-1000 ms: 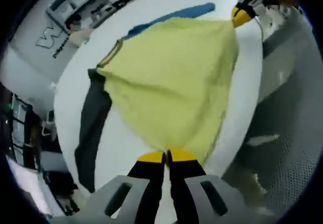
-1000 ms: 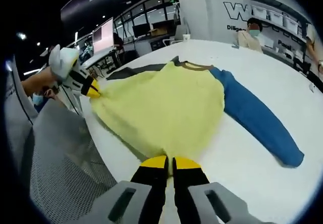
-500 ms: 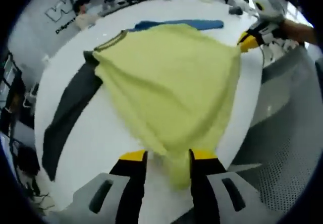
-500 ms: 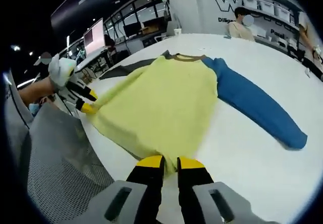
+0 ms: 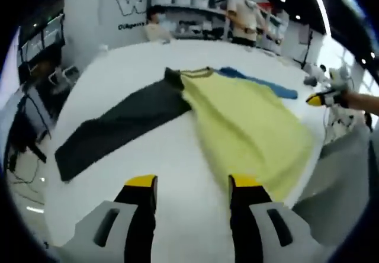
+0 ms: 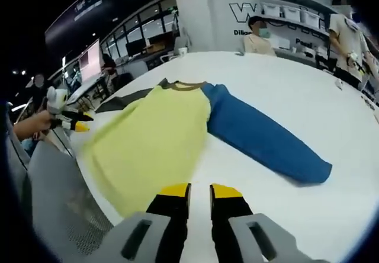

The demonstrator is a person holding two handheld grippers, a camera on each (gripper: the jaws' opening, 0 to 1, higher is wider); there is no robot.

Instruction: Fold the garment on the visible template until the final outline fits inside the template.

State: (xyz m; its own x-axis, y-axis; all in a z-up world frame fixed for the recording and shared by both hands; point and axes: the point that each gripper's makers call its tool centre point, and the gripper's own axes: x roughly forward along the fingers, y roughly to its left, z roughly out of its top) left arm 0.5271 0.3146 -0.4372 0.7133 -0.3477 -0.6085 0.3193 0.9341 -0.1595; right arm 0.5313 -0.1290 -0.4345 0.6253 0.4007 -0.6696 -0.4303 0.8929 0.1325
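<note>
On the white round bench [image 6: 331,127], the yellow-bodied shirt with one blue and one charcoal sleeve [image 6: 154,138] lies flat, hem overhanging your near edge. Left gripper [image 5: 190,186] stands wide, right gripper [image 6: 198,191] slightly parted, both empty; careless regrasping could drag it off.

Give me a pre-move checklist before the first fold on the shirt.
1. Left gripper released: ok, jaws apart over bare table, nothing between them.
2. Right gripper released: ok, jaws slightly apart, no cloth in them.
3. Shirt laid out: ok, yellow body flat, though its hem lies at the table edge.
4. Blue sleeve spread: ok, stretched straight out from the body.
5. Dark sleeve spread: ok, stretched out on the opposite side.
6. Template outline located: cannot tell, no marking seen on the white table.
</note>
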